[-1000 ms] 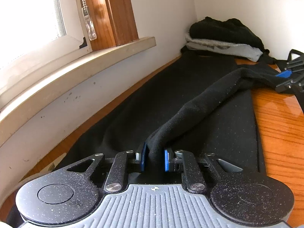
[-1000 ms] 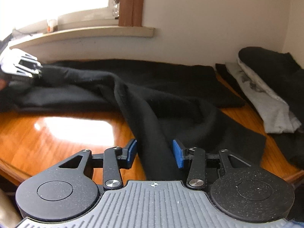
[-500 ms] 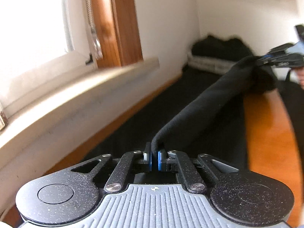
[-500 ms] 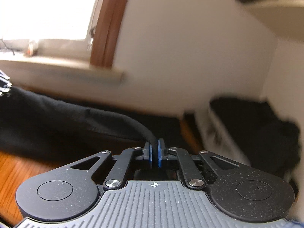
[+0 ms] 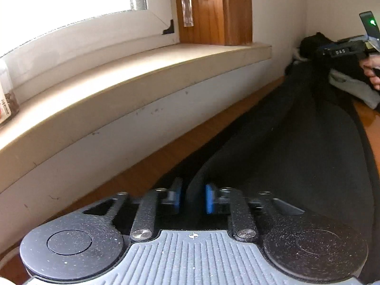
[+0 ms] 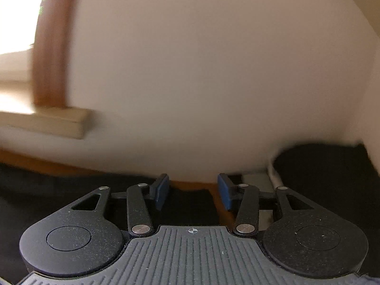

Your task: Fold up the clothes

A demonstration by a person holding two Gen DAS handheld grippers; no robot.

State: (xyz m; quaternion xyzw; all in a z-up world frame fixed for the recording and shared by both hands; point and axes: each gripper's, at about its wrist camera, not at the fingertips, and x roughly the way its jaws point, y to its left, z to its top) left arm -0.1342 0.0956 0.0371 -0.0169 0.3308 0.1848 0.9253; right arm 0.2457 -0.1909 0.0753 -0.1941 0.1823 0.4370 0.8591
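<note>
Black garment (image 5: 296, 147) fold sits btwn parted L jaws; R jaws open above it.

Bright daylight floods through a white-framed window (image 5: 71, 4) beside a vertical brown wooden post (image 5: 213, 9). A pale beige stone windowsill (image 5: 133, 76) juts from the plain white wall (image 6: 201, 71), above a glossy orange-brown wooden tabletop (image 5: 152, 166).

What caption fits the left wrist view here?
Left gripper, jaws parted around a fold of black garment lying on the wooden table below the windowsill.
</note>
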